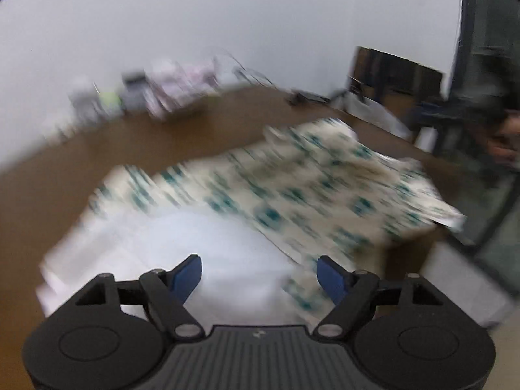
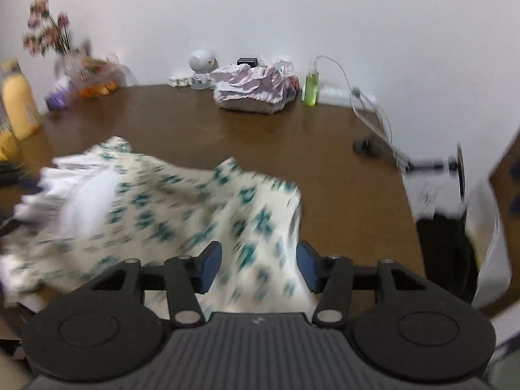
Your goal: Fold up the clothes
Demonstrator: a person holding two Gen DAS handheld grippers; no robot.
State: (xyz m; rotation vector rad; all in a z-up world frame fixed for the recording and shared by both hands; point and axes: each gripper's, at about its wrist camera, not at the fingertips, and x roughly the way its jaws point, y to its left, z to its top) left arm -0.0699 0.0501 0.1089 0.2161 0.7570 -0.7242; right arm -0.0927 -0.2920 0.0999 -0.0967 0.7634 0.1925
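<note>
A cream garment with teal print [image 1: 312, 188] lies spread on the brown table [image 1: 97, 143], blurred by motion. Its white inner side [image 1: 195, 247] is turned up near my left gripper [image 1: 259, 269], which hovers open just above it with nothing between its blue pads [image 1: 188, 273]. In the right wrist view the same garment [image 2: 169, 208] lies rumpled, with a white fold [image 2: 87, 201] at the left. My right gripper [image 2: 259, 261] is open over the garment's right edge, cloth showing between its fingers but not pinched.
Along the wall stand a crumpled plastic bag [image 2: 256, 87], a green bottle [image 2: 311, 86], a small grey fan [image 2: 202, 65], a yellow bottle [image 2: 19, 104] and flowers [image 2: 45, 29]. A cable and stand [image 2: 383, 136] lie at the right table edge beside a lined bin [image 2: 455, 247]. A person's hand [image 1: 503, 136] is at right.
</note>
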